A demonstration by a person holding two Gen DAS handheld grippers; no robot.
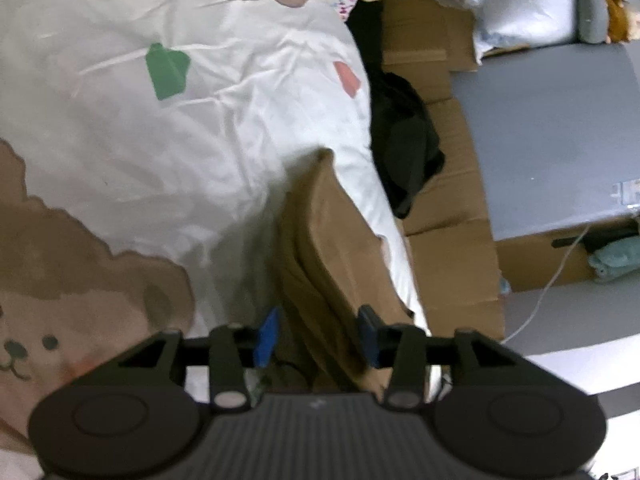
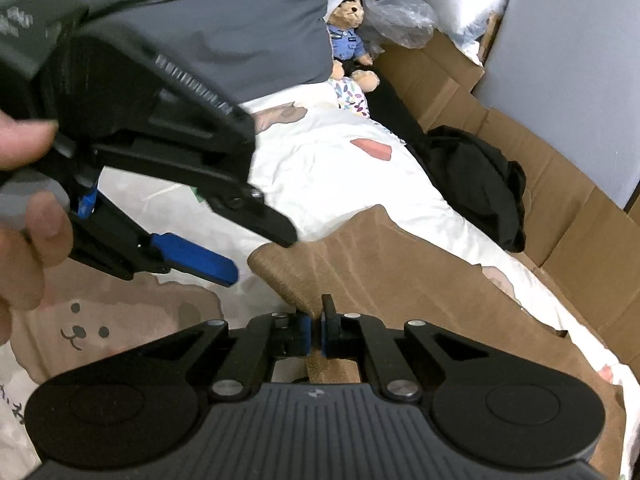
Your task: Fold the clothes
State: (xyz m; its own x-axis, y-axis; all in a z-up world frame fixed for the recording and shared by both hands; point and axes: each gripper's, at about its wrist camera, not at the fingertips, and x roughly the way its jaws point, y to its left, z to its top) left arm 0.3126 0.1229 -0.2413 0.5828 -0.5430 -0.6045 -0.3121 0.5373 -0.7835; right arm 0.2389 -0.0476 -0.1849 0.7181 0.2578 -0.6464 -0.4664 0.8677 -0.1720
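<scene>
Brown garment (image 2: pixel 400 276): folded, lying along the right edge of the white bear-print bedcover (image 1: pixel 200 140); in the left wrist view it runs from centre toward 6 o'clock.

Right gripper (image 2: pixel 316 332): jaws closed tight on the near edge of the brown garment, cloth pinched between the pads, at 6 o'clock in its own view.

Left gripper (image 1: pixel 316 334): jaws about half open, the garment's fold lying between the blue pads (image 1: pixel 267 336), which do not press on it. Seen from the right wrist view at 9 o'clock, a hand (image 2: pixel 28 216) on its handle.

Black clothing (image 1: pixel 404 140): heaped on flattened cardboard (image 1: pixel 452 248) beside the bed, 2 o'clock.

Teddy bear in blue uniform (image 2: pixel 350 40): upright at 12 o'clock in the right wrist view, at the bedcover's far corner.
</scene>
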